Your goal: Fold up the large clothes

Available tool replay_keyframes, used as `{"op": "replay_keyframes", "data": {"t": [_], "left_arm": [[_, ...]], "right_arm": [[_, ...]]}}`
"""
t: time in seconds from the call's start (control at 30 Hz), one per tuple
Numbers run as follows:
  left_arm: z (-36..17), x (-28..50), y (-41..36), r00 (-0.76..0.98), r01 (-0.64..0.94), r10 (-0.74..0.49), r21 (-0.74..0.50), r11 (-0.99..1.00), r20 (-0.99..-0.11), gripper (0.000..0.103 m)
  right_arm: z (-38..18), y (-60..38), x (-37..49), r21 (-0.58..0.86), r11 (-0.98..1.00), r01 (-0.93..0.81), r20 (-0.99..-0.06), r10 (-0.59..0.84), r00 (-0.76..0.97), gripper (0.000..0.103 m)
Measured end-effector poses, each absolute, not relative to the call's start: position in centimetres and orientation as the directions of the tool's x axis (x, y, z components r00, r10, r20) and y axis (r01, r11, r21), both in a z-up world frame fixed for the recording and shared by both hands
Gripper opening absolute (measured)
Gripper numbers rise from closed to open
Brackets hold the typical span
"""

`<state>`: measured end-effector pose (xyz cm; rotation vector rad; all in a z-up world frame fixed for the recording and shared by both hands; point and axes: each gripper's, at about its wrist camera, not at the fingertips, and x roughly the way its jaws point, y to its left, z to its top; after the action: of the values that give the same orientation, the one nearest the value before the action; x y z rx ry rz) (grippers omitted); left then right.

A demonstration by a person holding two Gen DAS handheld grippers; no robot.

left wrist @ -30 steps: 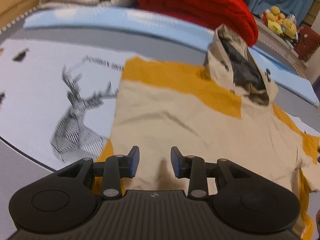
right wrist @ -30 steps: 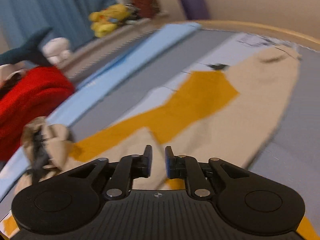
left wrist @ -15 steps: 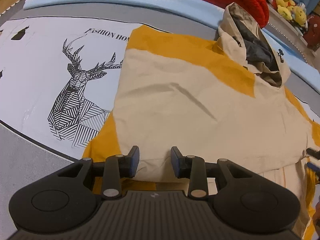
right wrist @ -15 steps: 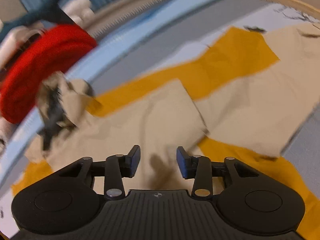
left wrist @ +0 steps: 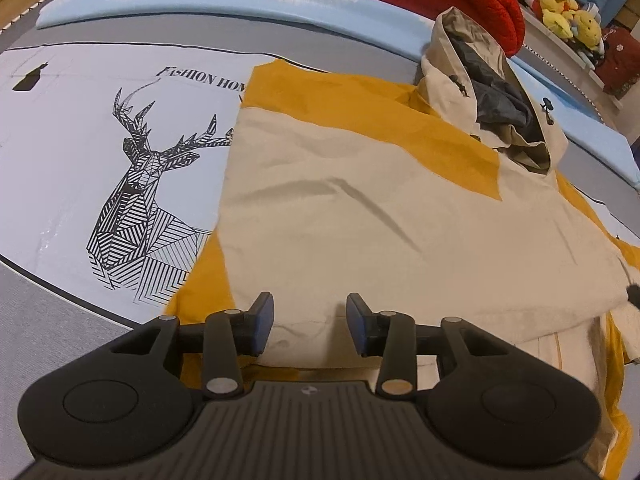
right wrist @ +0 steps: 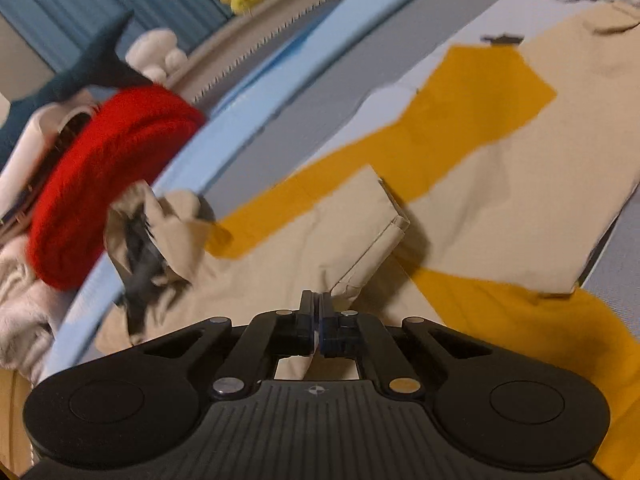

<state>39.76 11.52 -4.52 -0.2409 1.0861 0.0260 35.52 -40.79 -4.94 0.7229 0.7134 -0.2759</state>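
The left gripper (left wrist: 310, 324) hovers with its jaws spread and nothing between them, just above the near hem of the beige-and-mustard hooded jacket (left wrist: 400, 220), which spreads away toward 12 o'clock. The right gripper (right wrist: 319, 322) is clamped on a cuffed fold of the jacket (right wrist: 372, 256) that rises toward 1 o'clock. A folded red blanket (right wrist: 108, 184) lies at 10 o'clock.
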Motion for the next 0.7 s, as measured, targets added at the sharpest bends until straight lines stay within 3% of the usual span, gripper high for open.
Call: {"op": "replay_keyframes", "data": {"t": [0.1, 0.2, 0.23, 0.33, 0.4, 0.43, 0.53, 0.7], "left_arm": [[-4.6, 39.8, 11.5, 0.468, -0.136, -0.094, -0.178, 0.975, -0.879, 0.044], [-4.6, 39.8, 11.4, 0.468, -0.131, -0.097, -0.178, 0.975, -0.878, 0.044], [-4.6, 39.8, 11.4, 0.467, -0.13, -0.098, -0.177, 0.976, -0.879, 0.044], [-5.1, 39.8, 11.2, 0.453, -0.123, -0.088, -0.16, 0.979, -0.887, 0.044], [-5.6, 39.8, 11.0, 0.434, -0.117, -0.077, -0.141, 0.983, -0.898, 0.045], [-5.8, 39.8, 10.9, 0.425, -0.111, -0.071, -0.13, 0.985, -0.902, 0.045], [-5.8, 39.8, 10.7, 0.422, -0.094, -0.059, -0.108, 0.99, -0.905, 0.045], [-5.2, 39.7, 11.0, 0.444, -0.109, -0.084, -0.146, 0.983, -0.892, 0.048]], "right_arm": [[-4.5, -40.9, 35.1, 0.384, 0.728, 0.568, -0.729, -0.139, 0.671, 0.002], [-4.3, -41.6, 35.0, 0.292, 0.717, 0.633, -0.729, -0.261, 0.632, 0.012], [-4.3, -41.8, 35.1, 0.325, 0.719, 0.614, -0.719, -0.235, 0.654, 0.019], [-4.4, -40.9, 36.2, 0.411, 0.778, 0.475, -0.674, -0.091, 0.733, 0.028], [-5.5, -40.5, 37.0, 0.46, 0.792, 0.402, -0.689, 0.033, 0.724, 0.043], [-6.5, -40.4, 37.4, 0.476, 0.785, 0.396, -0.717, 0.085, 0.692, 0.045], [-9.2, -40.0, 37.8, 0.408, 0.784, 0.469, -0.819, 0.088, 0.567, 0.046], [-8.0, -39.8, 37.7, 0.379, 0.816, 0.436, -0.805, 0.058, 0.59, 0.045]]}}
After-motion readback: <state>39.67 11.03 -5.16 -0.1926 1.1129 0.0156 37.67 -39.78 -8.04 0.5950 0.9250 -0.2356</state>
